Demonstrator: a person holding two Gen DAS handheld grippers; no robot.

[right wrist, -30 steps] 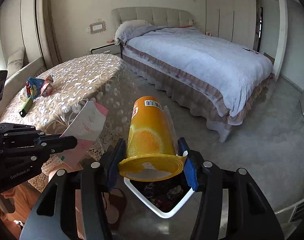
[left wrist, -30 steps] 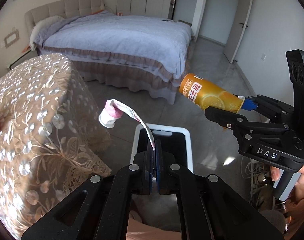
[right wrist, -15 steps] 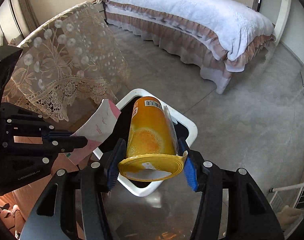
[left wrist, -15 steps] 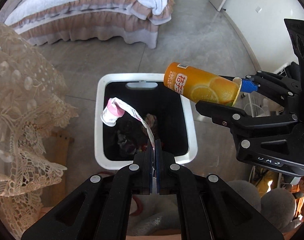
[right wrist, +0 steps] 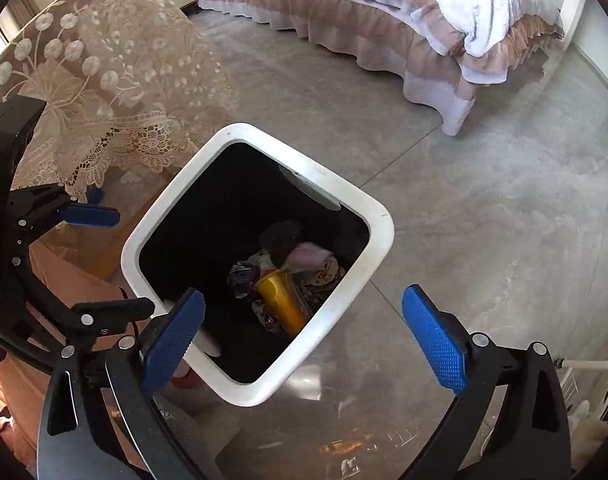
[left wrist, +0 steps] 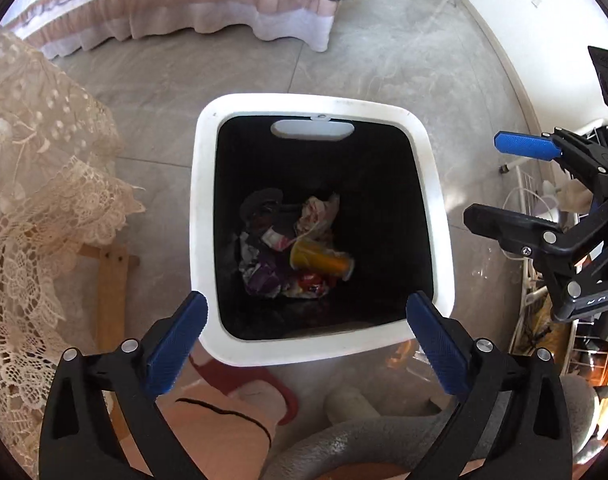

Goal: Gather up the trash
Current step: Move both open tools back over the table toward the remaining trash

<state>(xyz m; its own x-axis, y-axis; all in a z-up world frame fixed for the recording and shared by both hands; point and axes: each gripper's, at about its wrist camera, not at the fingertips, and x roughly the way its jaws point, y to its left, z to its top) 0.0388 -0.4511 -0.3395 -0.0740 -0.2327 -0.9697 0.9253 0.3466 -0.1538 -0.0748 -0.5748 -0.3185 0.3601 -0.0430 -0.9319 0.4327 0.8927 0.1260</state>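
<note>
My left tongs (left wrist: 306,318) have just sprung wide – nothing between them; below, the orange cup (left wrist: 319,262) lies among wrappers in the white bin (left wrist: 436,208); my right tongs (right wrist: 304,320) have just opened too, empty.

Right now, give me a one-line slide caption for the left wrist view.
Open left hand-held gripper above the white bin, orange cup lying among the trash inside.

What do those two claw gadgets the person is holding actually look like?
Both are matte black plastic frames with silver screw heads. The left gripper and the right gripper each end in two fingers faced with bright blue, finely knurled pads. The right gripper's body carries small white lettering, too blurred to read.
</note>
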